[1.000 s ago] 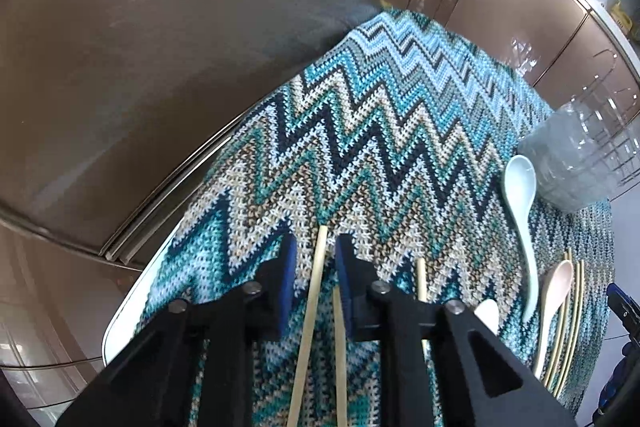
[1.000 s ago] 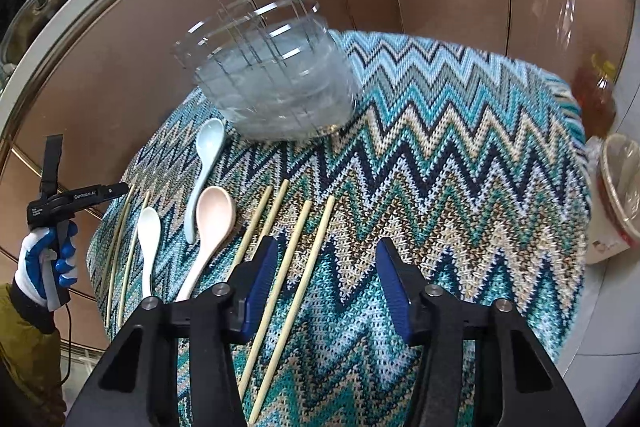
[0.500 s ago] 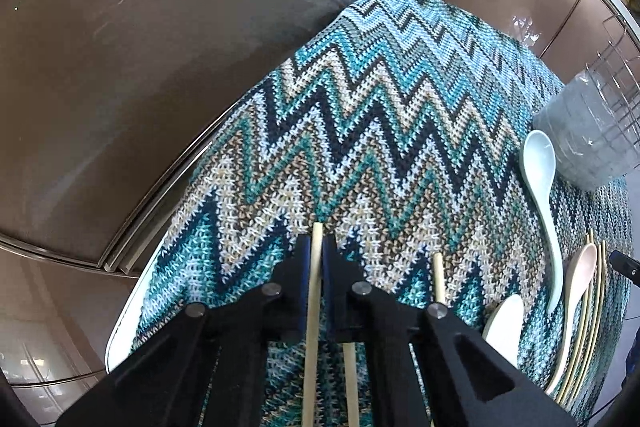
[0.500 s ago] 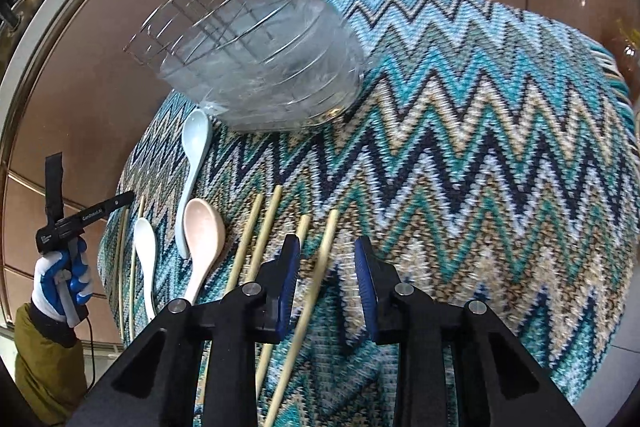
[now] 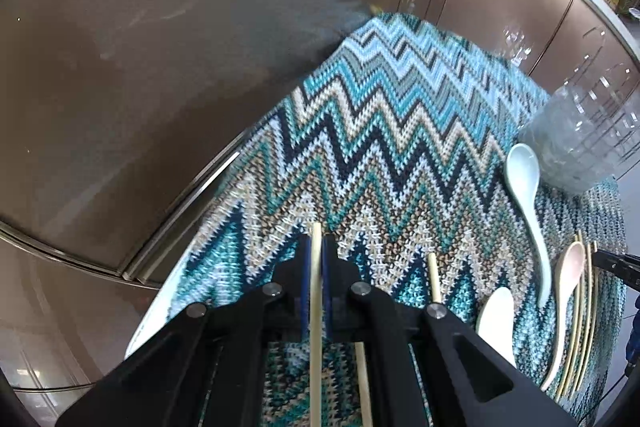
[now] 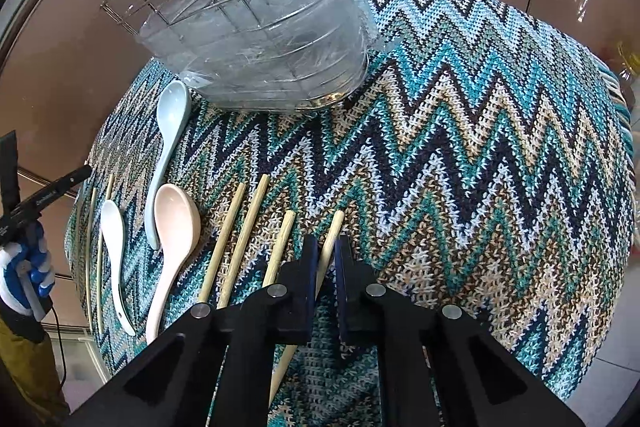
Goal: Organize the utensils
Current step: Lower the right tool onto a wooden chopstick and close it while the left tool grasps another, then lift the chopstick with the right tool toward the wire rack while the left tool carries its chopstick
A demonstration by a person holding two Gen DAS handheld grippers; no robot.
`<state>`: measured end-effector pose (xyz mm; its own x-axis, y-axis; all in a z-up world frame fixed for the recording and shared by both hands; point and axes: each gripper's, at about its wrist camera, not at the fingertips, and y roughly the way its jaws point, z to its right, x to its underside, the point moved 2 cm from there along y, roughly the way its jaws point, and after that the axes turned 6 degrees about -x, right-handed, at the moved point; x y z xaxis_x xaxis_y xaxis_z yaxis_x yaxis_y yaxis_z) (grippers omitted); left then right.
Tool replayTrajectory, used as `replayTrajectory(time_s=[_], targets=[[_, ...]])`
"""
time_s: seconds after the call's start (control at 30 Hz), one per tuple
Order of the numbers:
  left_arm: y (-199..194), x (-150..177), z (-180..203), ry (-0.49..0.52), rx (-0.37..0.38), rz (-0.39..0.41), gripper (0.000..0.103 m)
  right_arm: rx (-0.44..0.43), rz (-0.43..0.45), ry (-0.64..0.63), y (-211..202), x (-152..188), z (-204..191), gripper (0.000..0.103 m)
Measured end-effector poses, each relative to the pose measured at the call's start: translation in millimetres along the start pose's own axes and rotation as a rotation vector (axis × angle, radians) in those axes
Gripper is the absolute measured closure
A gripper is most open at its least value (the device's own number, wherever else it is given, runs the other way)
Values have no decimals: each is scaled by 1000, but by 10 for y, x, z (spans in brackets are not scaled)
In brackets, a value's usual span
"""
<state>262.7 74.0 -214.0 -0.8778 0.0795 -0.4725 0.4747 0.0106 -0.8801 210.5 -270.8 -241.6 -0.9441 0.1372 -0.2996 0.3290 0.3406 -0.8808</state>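
1. Gripping one held chopstick [image 5: 316, 307] with the left gripper [image 5: 317, 241], fully closed on it just short of its far tip, low over the zigzag cloth [image 5: 400, 147] near the left edge of the table [image 5: 154, 315].
2. Lift straight up, keeping the stick in line with the fingers so as not to twist it out of the narrow pads. Tip it end-down only once above the utensil basket [image 5: 580, 139] at the far right corner.
3. Counting in this view:
   - three thick chopsticks, the pinched one included and the other two partly hidden behind the fingers
   - three spoons: white spoon [image 5: 496, 319], pale blue spoon [image 5: 524, 171], pink spoon [image 5: 570, 267]
   - thin sticks [image 5: 582, 307] just beside the pink one, too crowded to number
   - one basket
4. Turning to the right wrist view: clamping the rightmost chopstick [image 6: 336, 223] with the right gripper [image 6: 326, 247], jaws just now closing in and all but together, the stick crossing them at a slant, near the middle of the table's near edge.
5. Judging that slant a risk: raise slowly, check for swivel, and re-grip squarely if loose. Keep clear of the neighbouring stick just beside it.
6. Counting here:
   - four thick chopsticks side by side
   - three spoons to their left
   - two thin sticks near the left edge
   - one basket at the far edge
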Motion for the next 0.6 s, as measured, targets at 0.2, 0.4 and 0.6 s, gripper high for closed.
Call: replayTrajectory(time_s=[0.2,0.4,0.6], targets=[[-223,6,-174,-21,16,49,98,-15,53,-5,-198,30,-55,97],[-496,51,-281,-57,32,104,98,-34,126,-54,-456,19,-297,98],[-840,39,-315,-81,49,168,98,-43,205,-120,-835,192,-552,98]])
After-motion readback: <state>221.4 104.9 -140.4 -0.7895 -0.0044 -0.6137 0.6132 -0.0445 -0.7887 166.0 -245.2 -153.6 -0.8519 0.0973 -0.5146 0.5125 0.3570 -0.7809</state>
